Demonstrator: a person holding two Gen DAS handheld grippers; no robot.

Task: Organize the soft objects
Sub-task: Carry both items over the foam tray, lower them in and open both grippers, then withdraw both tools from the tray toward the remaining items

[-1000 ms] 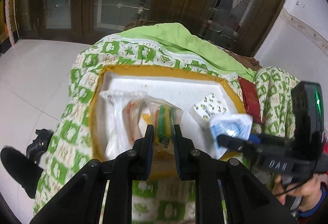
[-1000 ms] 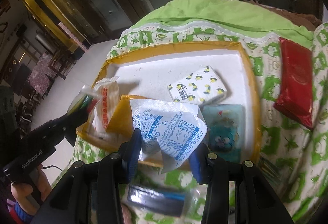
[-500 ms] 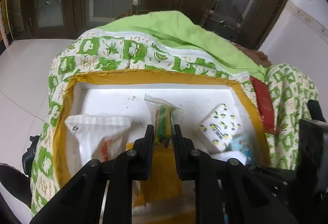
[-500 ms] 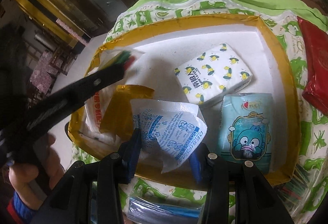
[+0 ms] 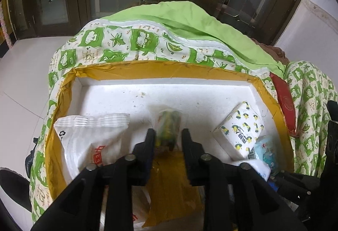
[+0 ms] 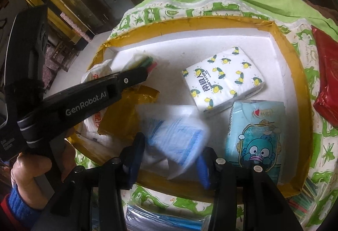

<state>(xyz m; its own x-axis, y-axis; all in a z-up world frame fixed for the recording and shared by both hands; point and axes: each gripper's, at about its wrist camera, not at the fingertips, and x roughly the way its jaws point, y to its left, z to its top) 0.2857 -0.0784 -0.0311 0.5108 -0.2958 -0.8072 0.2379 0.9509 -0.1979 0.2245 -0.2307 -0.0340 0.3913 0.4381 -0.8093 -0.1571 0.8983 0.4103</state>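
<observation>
A white foam box with a yellow taped rim (image 5: 160, 69) (image 6: 295, 66) sits on a green patterned quilt. My left gripper (image 5: 168, 139) has its fingers spread over the box, and a clear bag of coloured sticks (image 5: 169, 127) (image 6: 145, 63) is blurred between them, dropping loose. My right gripper (image 6: 171, 150) has also spread, and a white and blue desiccant packet (image 6: 175, 133) is blurred between its fingers, falling into the box. In the box lie a lemon-print tissue pack (image 6: 224, 78) (image 5: 238, 129), a light blue cartoon pack (image 6: 255, 135), a white snack bag (image 5: 88, 138) and a yellow pouch (image 6: 122, 116).
A red packet (image 6: 327, 80) lies on the quilt right of the box. A clear bag with blue contents (image 6: 164, 220) and a bag of coloured sticks (image 6: 302, 201) lie on the quilt near the box's front edge. Dark wooden glass doors stand behind.
Both grippers moved forward over the box. The left fingers opened and let go of the stick bag. The right fingers opened and the desiccant packet is dropping.
</observation>
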